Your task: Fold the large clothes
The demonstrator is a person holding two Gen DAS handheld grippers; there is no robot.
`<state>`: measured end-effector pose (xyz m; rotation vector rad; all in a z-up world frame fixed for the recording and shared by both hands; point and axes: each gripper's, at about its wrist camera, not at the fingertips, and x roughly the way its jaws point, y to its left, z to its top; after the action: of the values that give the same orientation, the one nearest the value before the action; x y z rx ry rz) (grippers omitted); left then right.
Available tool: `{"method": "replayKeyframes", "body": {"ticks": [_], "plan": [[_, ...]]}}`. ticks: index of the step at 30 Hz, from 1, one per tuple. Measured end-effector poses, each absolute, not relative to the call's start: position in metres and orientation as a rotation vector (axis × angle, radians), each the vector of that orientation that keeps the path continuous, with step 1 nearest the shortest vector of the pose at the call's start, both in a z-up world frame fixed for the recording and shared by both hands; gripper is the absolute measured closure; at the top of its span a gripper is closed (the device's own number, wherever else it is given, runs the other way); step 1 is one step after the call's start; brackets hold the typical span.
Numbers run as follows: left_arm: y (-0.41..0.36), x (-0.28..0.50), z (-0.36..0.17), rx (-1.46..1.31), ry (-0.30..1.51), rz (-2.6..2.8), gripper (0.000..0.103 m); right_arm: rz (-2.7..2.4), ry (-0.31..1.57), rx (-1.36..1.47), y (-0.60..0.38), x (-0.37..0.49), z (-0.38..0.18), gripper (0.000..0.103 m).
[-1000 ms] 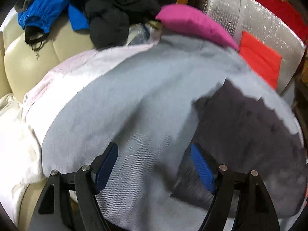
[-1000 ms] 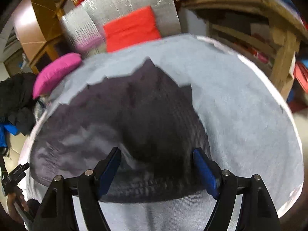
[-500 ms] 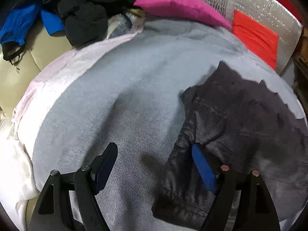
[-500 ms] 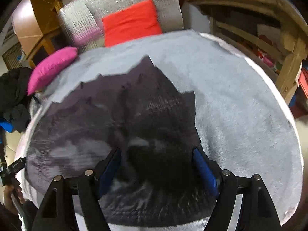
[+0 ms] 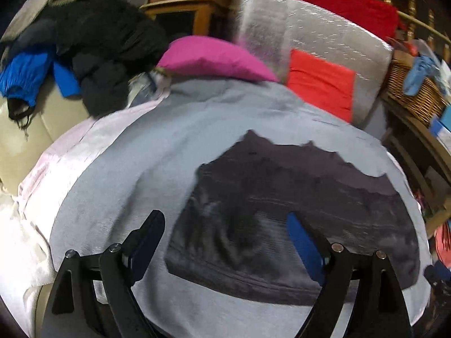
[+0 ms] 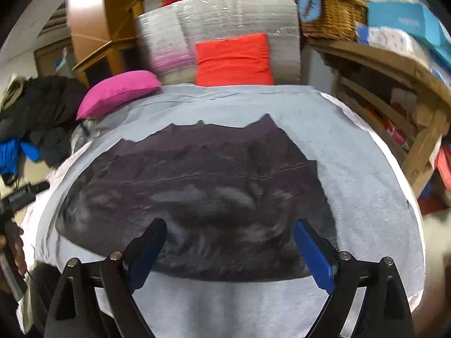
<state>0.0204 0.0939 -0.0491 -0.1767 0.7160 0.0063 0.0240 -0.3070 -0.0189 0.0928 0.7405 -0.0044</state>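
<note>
A dark grey garment (image 5: 296, 214) lies spread flat on a light grey sheet (image 5: 157, 152); it also shows in the right wrist view (image 6: 197, 186), with a jagged far edge. My left gripper (image 5: 225, 242) is open and empty, held above the garment's near left part. My right gripper (image 6: 229, 246) is open and empty, held above the garment's near edge. The left gripper body shows at the left edge of the right wrist view (image 6: 19, 197).
A pink cushion (image 5: 211, 57), a red cushion (image 5: 321, 84) and a silver padded board (image 5: 310, 48) stand behind the sheet. A pile of black and blue clothes (image 5: 84, 56) lies at the back left. A wicker basket (image 6: 335, 14) sits on wooden shelves (image 6: 394, 90) at right.
Both grippers have pulled back and risen from the garment, staying open. More of the room behind now shows in both views.
</note>
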Motion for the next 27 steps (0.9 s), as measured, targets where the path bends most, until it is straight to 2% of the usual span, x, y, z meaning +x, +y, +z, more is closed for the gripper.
{"method": "replayKeyframes", "body": {"ticks": [13, 15, 27], "plan": [[0.051, -0.02, -0.011, -0.064, 0.611, -0.022, 0.011, -0.038, 0.646, 0.185, -0.281, -0.004, 0.011, 0.01], [0.044, -0.022, -0.008, -0.046, 0.613, -0.025, 0.006, -0.042, 0.645, 0.17, -0.275, -0.006, 0.014, 0.01], [0.018, -0.022, -0.013, -0.018, 0.649, -0.066, 0.005, -0.071, 0.689, 0.092, -0.264, 0.003, 0.003, 0.01]]}}
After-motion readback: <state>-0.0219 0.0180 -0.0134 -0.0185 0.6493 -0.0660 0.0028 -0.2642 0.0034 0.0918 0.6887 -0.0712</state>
